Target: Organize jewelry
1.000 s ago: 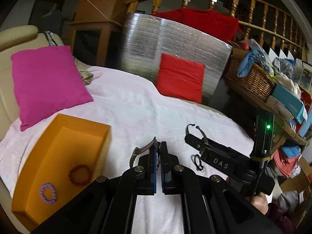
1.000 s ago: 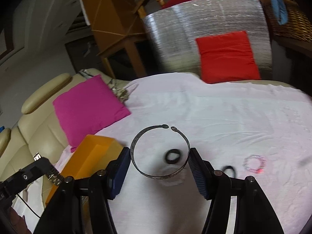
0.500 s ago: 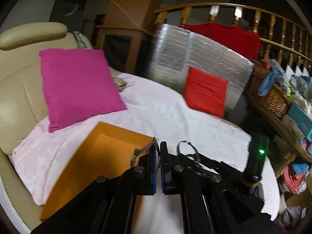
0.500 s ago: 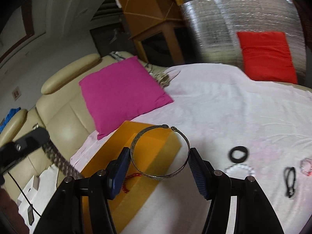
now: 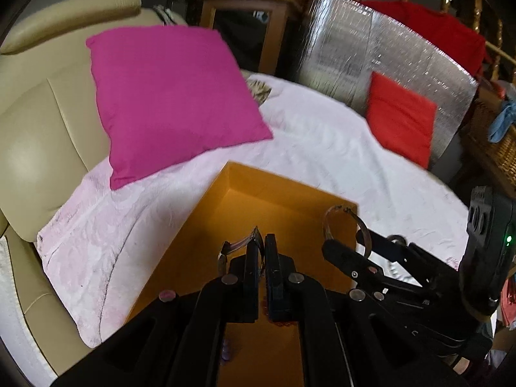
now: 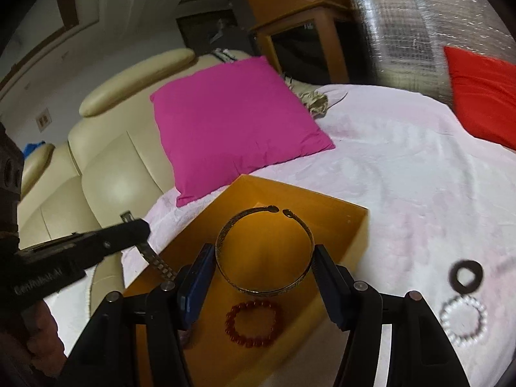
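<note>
Pink-sheeted bed [image 6: 403,174] carries an orange box [image 6: 351,229], above which the right hand-held gripper [image 6: 264,267] clamps an open bangle [image 6: 264,287], gap pointing away, while the left hand-held gripper [image 5: 262,248] pinches a watch strap [image 5: 240,243].

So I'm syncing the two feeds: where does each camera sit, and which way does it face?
Left wrist: on the left gripper, looking down its shut fingers, pinching a metal watch band, over the orange box; right gripper alongside.
Right wrist: on the right gripper, fingers holding the open bangle above the box.
Shared: box, magenta pillow, white cloth.
</note>
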The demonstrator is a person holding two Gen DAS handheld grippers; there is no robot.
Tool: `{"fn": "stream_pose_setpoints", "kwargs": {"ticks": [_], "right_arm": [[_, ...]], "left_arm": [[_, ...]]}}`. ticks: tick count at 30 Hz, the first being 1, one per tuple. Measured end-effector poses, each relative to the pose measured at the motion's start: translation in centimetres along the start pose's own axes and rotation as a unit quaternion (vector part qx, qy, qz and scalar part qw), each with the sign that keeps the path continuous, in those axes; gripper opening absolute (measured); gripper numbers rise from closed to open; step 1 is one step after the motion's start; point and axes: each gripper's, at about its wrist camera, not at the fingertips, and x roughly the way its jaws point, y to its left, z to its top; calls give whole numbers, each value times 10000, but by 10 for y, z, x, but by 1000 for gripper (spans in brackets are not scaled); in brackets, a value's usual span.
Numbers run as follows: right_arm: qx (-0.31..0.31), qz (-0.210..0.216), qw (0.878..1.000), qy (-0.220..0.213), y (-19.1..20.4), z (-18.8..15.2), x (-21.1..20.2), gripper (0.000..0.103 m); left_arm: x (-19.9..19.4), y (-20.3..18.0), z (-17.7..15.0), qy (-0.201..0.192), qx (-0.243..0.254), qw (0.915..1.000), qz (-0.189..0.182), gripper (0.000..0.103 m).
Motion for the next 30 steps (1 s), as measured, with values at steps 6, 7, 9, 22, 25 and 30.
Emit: {"fn": "stream_pose_setpoints", "kwargs": {"ticks": [6, 7, 9, 22, 25, 30], "right_arm": [[182, 30, 9998, 102, -13, 6, 26, 66], [262, 60, 9996, 127, -17, 6, 28, 67], [448, 126, 9988, 117, -24, 7, 30, 69], [1317, -189, 9908, -236, -69, 7, -27, 75], [1394, -538, 9886, -204, -81, 3, -47, 75], [1416, -1076, 9839, -199, -103, -11, -89, 75]], "left_arm": [[33, 11, -2, 331, -73, 9989, 338, 8], [35, 12, -3, 371, -100, 9986, 368, 17], [34, 14, -5, 383, -147, 9982, 431, 35], [-14, 7, -28, 128, -99, 9987, 489, 50], [-23, -9, -40, 169, -22, 9994, 311, 52], [-39, -50, -54, 163, 262, 9993, -207, 53]]}}
